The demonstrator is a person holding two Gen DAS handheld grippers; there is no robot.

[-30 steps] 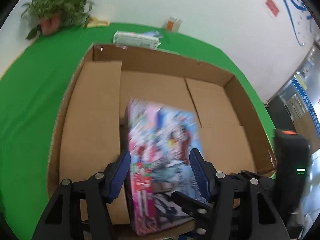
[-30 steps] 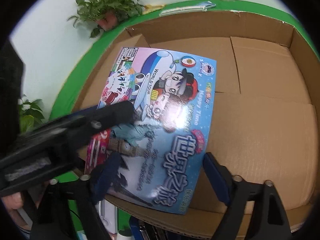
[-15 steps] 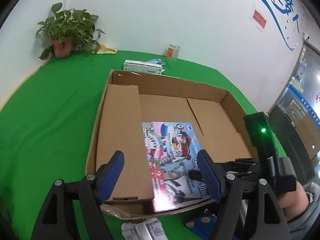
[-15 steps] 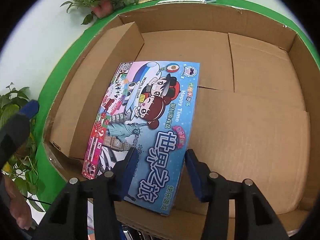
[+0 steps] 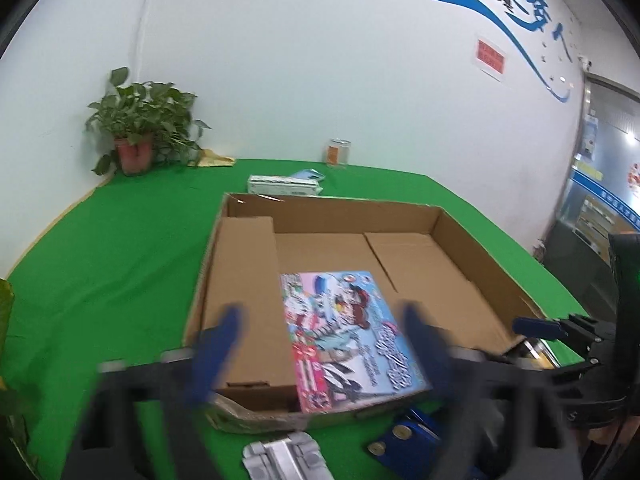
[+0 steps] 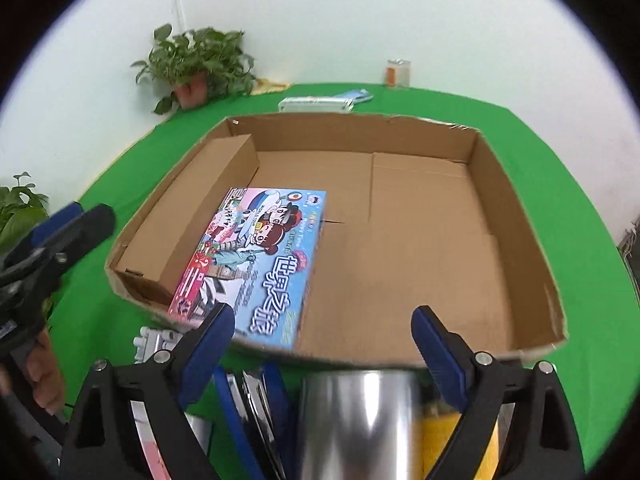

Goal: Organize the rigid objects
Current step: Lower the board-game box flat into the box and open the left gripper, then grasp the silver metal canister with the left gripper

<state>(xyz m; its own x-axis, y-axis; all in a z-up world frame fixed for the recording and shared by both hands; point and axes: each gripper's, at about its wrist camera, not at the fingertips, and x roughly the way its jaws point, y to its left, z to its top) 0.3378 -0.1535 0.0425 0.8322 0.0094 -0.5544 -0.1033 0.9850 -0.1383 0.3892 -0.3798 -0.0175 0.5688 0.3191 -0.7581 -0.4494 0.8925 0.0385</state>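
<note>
Left wrist view: the left gripper (image 5: 320,344) is blurred by motion, its blue fingers (image 5: 218,344) spread wide apart and holding nothing. Beyond them a shallow cardboard box (image 5: 472,236) sits on the green counter (image 5: 112,248). A colourful cartoon game box (image 5: 352,336) lies flat inside the cardboard box, against its near wall, just beside a folded-in cardboard flap (image 5: 244,280) along the left side. Behind the cardboard box lies a white carton (image 5: 282,185), and farther back by the wall stand a glass jar (image 5: 338,153) and a potted plant (image 5: 140,136). In front of the cardboard box, a grey metal piece (image 5: 284,454) and a blue part (image 5: 404,436) lie on the counter. The right gripper shows at the cardboard box's right side.

Right wrist view: the right gripper (image 6: 322,340) hangs in front of the cardboard box's (image 6: 520,216) near wall, its fingers (image 6: 206,344) wide apart and empty. The game box (image 6: 264,256) lies flat in the near-left part of the cardboard box, beside the flap (image 6: 200,208), clear of both fingers. In front of the cardboard box stands a shiny metal cylinder (image 6: 360,420) beside blue-edged metal pieces (image 6: 252,404). The left gripper (image 6: 60,236) is held to the left of the cardboard box. The carton (image 6: 316,103), jar (image 6: 398,73) and plant (image 6: 196,64) are behind the cardboard box.
</note>
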